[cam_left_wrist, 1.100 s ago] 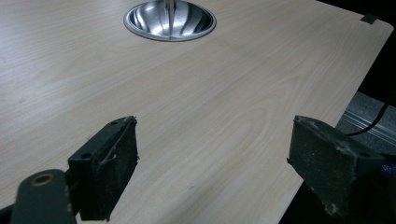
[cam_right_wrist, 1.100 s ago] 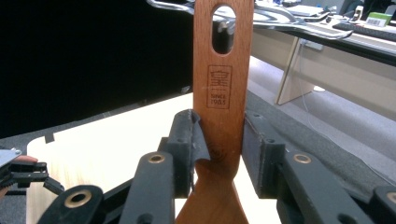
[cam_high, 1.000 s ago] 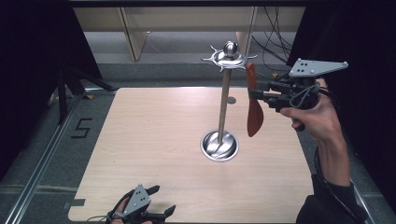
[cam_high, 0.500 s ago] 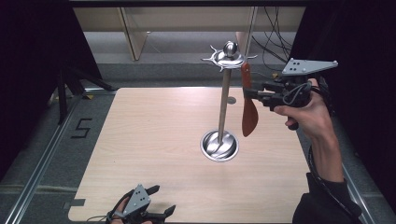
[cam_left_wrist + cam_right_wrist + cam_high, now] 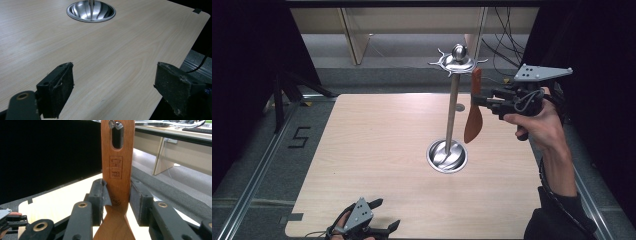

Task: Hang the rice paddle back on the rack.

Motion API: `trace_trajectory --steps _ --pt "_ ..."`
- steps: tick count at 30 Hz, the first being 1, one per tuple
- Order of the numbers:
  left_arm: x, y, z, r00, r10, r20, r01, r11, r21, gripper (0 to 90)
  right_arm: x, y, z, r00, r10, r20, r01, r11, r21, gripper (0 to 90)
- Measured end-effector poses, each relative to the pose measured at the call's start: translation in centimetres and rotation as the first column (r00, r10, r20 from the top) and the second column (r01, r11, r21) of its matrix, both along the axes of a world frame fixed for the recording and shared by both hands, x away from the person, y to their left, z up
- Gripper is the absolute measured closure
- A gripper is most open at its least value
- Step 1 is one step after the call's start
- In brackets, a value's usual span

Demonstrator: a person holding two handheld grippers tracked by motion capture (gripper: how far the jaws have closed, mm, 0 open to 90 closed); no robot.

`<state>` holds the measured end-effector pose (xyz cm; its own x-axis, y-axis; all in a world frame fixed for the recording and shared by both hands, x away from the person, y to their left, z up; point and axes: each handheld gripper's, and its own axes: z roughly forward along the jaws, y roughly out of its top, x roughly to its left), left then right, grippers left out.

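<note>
**Spatula at the stand's hook, held by right gripper**

Spatula [image 5: 473, 112], reddish wood, hangs upright just right of the steel stand [image 5: 452, 110] at table [image 5: 377, 150] centre. Right gripper [image 5: 477, 100] clamps its handle from both sides; in the right gripper view a hook [image 5: 113, 124] sits in the handle slot. Left gripper [image 5: 384, 216] rests w/ jaws wide apart at the table's near edge, nothing between them.

table [image 5: 362, 165]: pale wood, middle of the room; beyond it: light wooden furniture legs [image 5: 351, 35] on grey floor [image 5: 377, 50]; either side: black curtains [image 5: 242, 75]; left: metal rail [image 5: 257, 170], floor mark "5" [image 5: 299, 136]; far right: cables [image 5: 504, 47]
</note>
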<state>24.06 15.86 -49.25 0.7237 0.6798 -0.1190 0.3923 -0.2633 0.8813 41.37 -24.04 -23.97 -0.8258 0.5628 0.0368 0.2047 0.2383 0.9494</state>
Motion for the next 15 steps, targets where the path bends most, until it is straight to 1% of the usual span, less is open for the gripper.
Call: trace_trajectory --steps 3,4,5,6,7,8,9,10,11,12,13,14,15 --pt "0.0 0.1 0.1 1.0000 -0.002 0.001 0.002 0.9999 0.011 14.9 0.0 0.1 -0.1 0.9999 0.002 -0.012 -0.001 1.000 0.011 65.7" --pt "0.0 0.1 0.0 1.0000 -0.007 0.002 0.007 0.9998 0.017 14.9 0.0 0.0 -0.1 1.0000 -0.001 0.001 0.001 1.000 0.002 65.0" --pt "0.0 0.1 0.0 1.0000 -0.007 0.002 0.007 0.9998 0.017 14.9 0.1 0.0 -0.2 1.0000 0.000 -0.001 0.000 1.000 0.004 64.1" --pt "0.0 0.0 0.0 1.0000 -0.001 -0.002 0.001 1.0000 0.001 14.9 0.0 0.0 -0.3 0.9999 -0.008 -0.010 0.008 1.000 0.014 63.5" --pt "0.0 0.0 0.0 1.0000 -0.001 -0.002 0.001 1.0000 0.001 14.9 0.0 0.0 -0.3 0.9999 -0.008 -0.010 0.008 1.000 0.014 63.5" --pt "0.0 0.1 0.0 1.0000 -0.006 -0.003 0.006 0.9999 0.014 14.9 0.0 -0.3 -0.5 1.0000 -0.007 -0.005 0.007 1.000 0.016 63.0" --pt "0.0 0.1 0.0 1.0000 -0.006 -0.003 0.006 0.9999 0.014 14.9 0.0 -0.4 -0.6 1.0000 -0.005 -0.002 0.005 1.000 0.012 62.3" --pt "0.0 0.0 0.0 1.0000 -0.008 -0.003 0.008 0.9999 0.015 14.9 -0.1 -0.6 -0.8 0.9998 -0.011 -0.018 0.011 1.000 0.027 61.4" --pt "0.0 0.0 0.0 1.0000 -0.006 -0.002 0.007 0.9999 0.014 14.9 -0.1 -0.6 -0.8 0.9998 -0.011 -0.018 0.011 1.000 0.027 61.4" --pt "0.0 0.0 0.0 1.0000 -0.002 -0.001 0.002 0.9999 0.013 14.9 0.0 -0.9 -0.9 0.9999 -0.010 0.006 0.009 0.999 0.031 61.1" --pt "0.0 0.0 0.0 1.0000 -0.002 -0.002 0.002 0.9999 0.013 14.9 -0.1 -1.1 -1.1 0.9999 -0.003 -0.011 0.004 0.999 0.045 60.8" --pt "0.0 0.1 0.0 1.0000 -0.007 -0.003 0.007 0.9999 0.013 14.9 -0.2 -1.3 -1.2 0.9997 -0.013 -0.018 0.014 0.999 0.042 60.1" --pt "0.0 0.1 0.0 1.0000 -0.007 -0.001 0.007 0.9998 0.021 14.9 -0.3 -1.6 -1.5 0.9998 -0.019 -0.009 0.019 0.999 0.041 58.0"
